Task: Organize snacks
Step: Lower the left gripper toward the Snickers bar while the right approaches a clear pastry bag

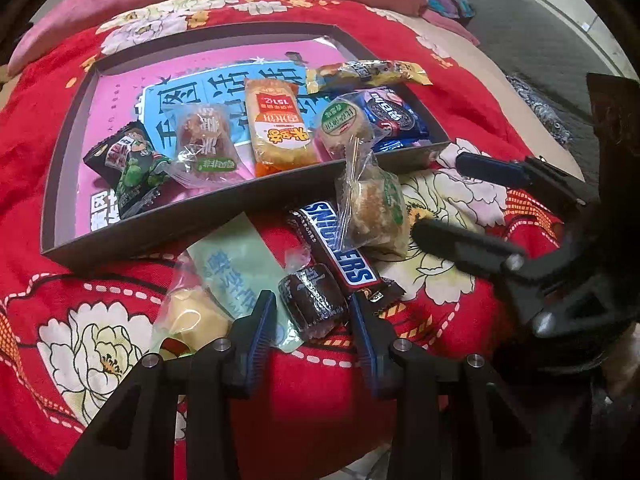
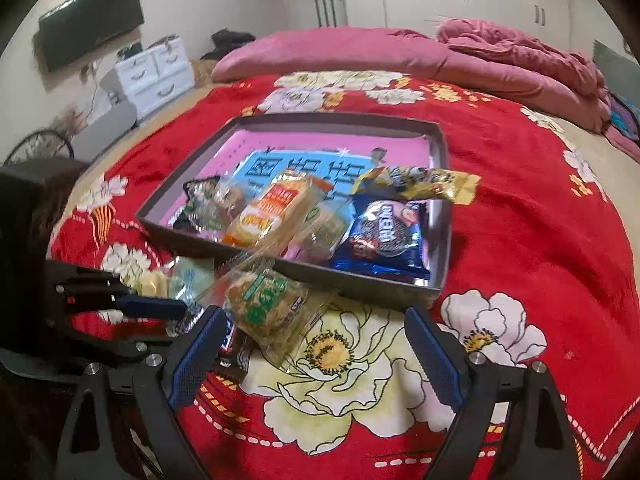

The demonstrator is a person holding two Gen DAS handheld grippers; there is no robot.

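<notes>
**Left claw closes around a small brown cake beside the snack box**

On a bed with a red flowered blanket [image 2: 520, 248] lies a shallow dark box [image 1: 192, 216] with a pink and blue printed bottom. Inside it, along the near wall, lie a black and green packet [image 1: 132, 164], a clear-wrapped brown sweet [image 1: 206, 144], an orange packet of cake [image 1: 276, 128], a round green-labelled pastry [image 1: 344, 128] and a blue biscuit packet [image 1: 394, 120]. A yellow wrapped bar [image 1: 368, 72] rests across the far right corner of the box.

Outside the box, on the blanket, lie more snacks. A second green-labelled pastry [image 1: 374, 204] in clear wrap leans against the near wall. A Snickers bar [image 1: 340, 244] lies just beside it, partly under it. A pale green packet with a yellow piece inside [image 1: 224, 280] lies to the left.

The left claw [image 1: 314, 312] points steeply down at a small brown cake in clear wrap [image 1: 314, 300], which touches the end of the Snickers bar. Its blue pads stand on either side of the cake, narrowed close to the wrapper; whether they press on it I cannot tell.

The right claw [image 2: 316, 336] hovers spread wide over a white flower on the blanket, near the leaning pastry, with nothing between its pads.
</notes>
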